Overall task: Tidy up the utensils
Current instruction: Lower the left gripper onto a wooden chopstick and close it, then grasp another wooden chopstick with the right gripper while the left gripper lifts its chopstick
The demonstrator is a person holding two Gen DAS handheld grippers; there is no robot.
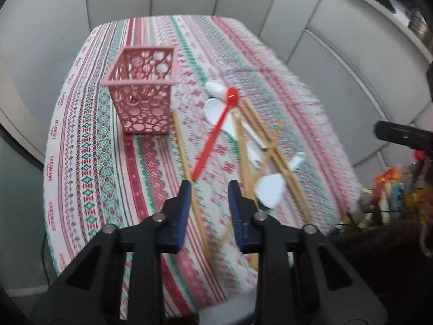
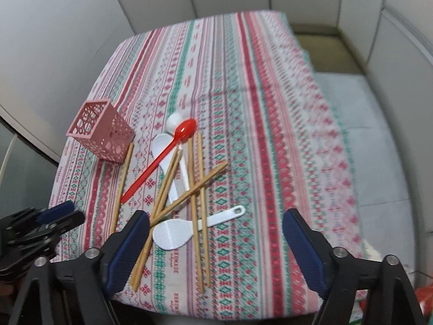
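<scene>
A pink perforated holder (image 1: 142, 97) (image 2: 102, 132) stands upright on the patterned tablecloth (image 1: 89, 140) (image 2: 270, 135). Beside it lies a loose pile: a red spoon (image 1: 215, 132) (image 2: 162, 157), several wooden chopsticks (image 1: 186, 159) (image 2: 200, 189), white spoons (image 1: 215, 108) (image 2: 173, 168) and a white rice paddle (image 1: 270, 191) (image 2: 174, 234). My left gripper (image 1: 209, 189) is open and empty, hovering just short of the red spoon's handle end; it also shows in the right wrist view (image 2: 58, 212). My right gripper (image 2: 216, 222) is wide open and empty above the rice paddle.
Grey panelled walls surround the table. The tablecloth's near edge (image 2: 216, 308) is just below the grippers. Colourful clutter (image 1: 389, 197) lies off the table's right side in the left wrist view. A grey floor (image 2: 379, 108) lies to the right of the table.
</scene>
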